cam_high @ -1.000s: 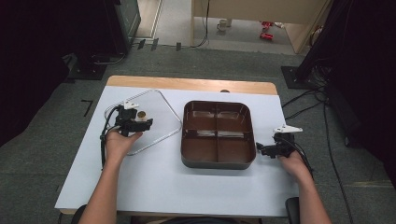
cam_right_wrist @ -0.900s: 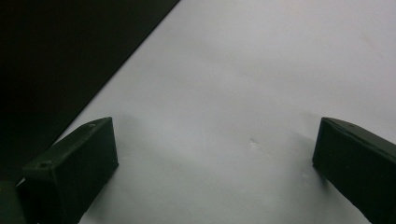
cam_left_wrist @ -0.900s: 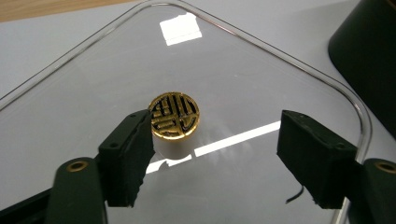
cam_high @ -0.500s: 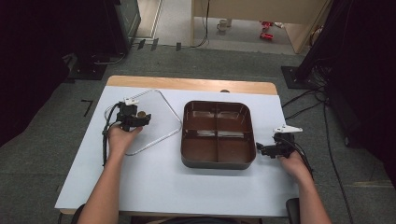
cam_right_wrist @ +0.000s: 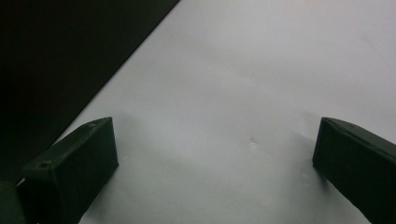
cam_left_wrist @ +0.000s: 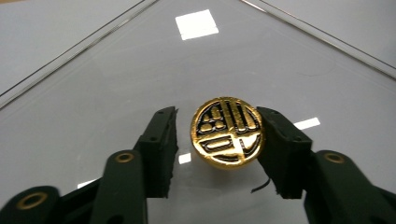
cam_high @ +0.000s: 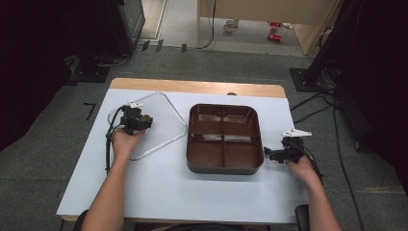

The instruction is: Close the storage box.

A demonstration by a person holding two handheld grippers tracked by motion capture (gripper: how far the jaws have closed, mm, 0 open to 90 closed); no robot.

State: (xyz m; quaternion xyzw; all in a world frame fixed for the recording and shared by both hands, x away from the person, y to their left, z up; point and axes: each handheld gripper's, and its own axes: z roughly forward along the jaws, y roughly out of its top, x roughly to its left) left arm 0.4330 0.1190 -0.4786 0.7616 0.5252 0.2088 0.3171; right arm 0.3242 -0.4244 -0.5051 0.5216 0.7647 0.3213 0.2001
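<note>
- The left hand-held gripper (cam_left_wrist: 217, 140) is matte black plastic with blocky, ribbed pads. Its jaws have just been closing around a round gold disc (cam_left_wrist: 227, 132): the right pad touches the disc's rim, while a narrow gap remains at the left pad, so the disc is not yet clamped.
- The disc is shiny gold metal or foil with a raised rim and a black-and-gold embossed pattern of bars and curves on its face.
- The disc rests on a clear, glossy lid (cam_left_wrist: 140, 70) with a thin raised edge. The lid's smooth surface reflects square ceiling lights.
- In the high view the lid (cam_high: 163, 120) is a rounded square with a pale rim, lying flat on the left part of the white table (cam_high: 144, 192). The left hand-held gripper (cam_high: 136, 120) sits over it.
- A dark brown, glossy plastic tray (cam_high: 224, 166) with rounded corners and four compartments stands at the table's middle, just beside the lid.
- The right hand-held gripper (cam_right_wrist: 212, 158) has its wedge-shaped black jaws spread wide with nothing between them, over the matte white table. In the high view it (cam_high: 276, 155) lies right of the tray.
</note>
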